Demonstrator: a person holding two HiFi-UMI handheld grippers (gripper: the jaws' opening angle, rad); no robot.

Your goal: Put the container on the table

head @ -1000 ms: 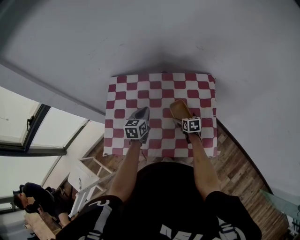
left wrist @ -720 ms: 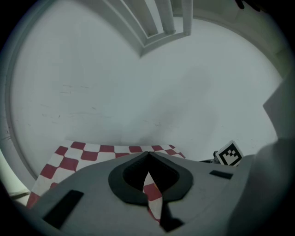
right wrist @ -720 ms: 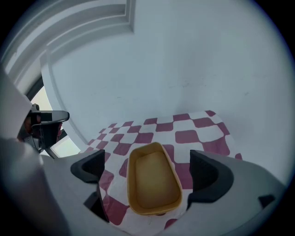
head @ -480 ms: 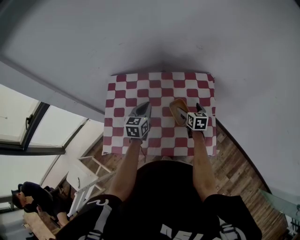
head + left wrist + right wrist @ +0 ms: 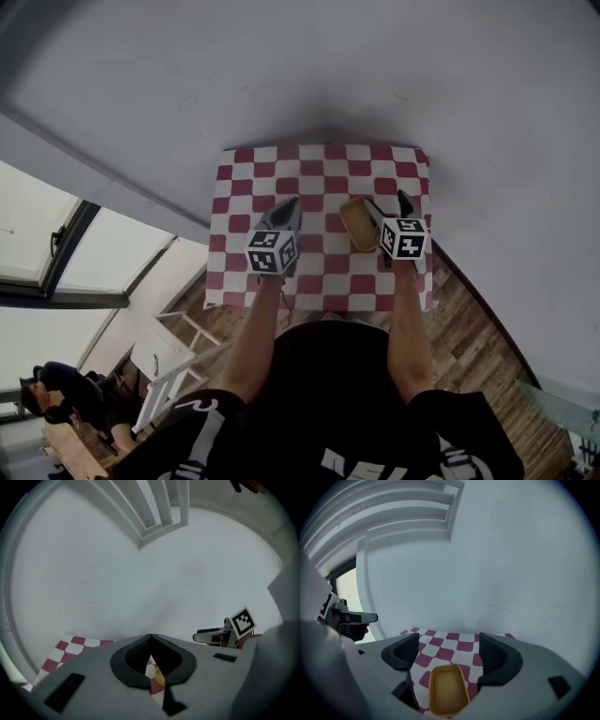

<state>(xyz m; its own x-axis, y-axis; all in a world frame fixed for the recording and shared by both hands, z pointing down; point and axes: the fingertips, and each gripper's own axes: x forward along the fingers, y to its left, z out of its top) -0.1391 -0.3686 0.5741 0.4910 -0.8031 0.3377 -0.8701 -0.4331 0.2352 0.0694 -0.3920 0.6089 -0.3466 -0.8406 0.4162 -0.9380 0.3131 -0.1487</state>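
Note:
The yellow container (image 5: 358,225) lies on the red-and-white checked tablecloth (image 5: 319,169), right of centre. My right gripper (image 5: 390,208) hangs above and just right of it, apart from it; its jaws are closing with nothing between them. In the right gripper view the container (image 5: 447,688) sits low on the cloth below the right gripper (image 5: 449,639), untouched. My left gripper (image 5: 288,206) hovers over the cloth's middle, shut and empty. In the left gripper view the left gripper (image 5: 150,638) has its tips together, and a sliver of the container (image 5: 160,676) shows behind them.
A plain white wall (image 5: 375,66) backs the table. Wooden floor (image 5: 473,323) runs along the right side. A white wooden frame (image 5: 173,356) stands at the lower left by the window, and a seated person (image 5: 56,398) is beyond it.
My right gripper has let go of the container, risen and shifted right, leaving it on the cloth. My left gripper has lifted a little.

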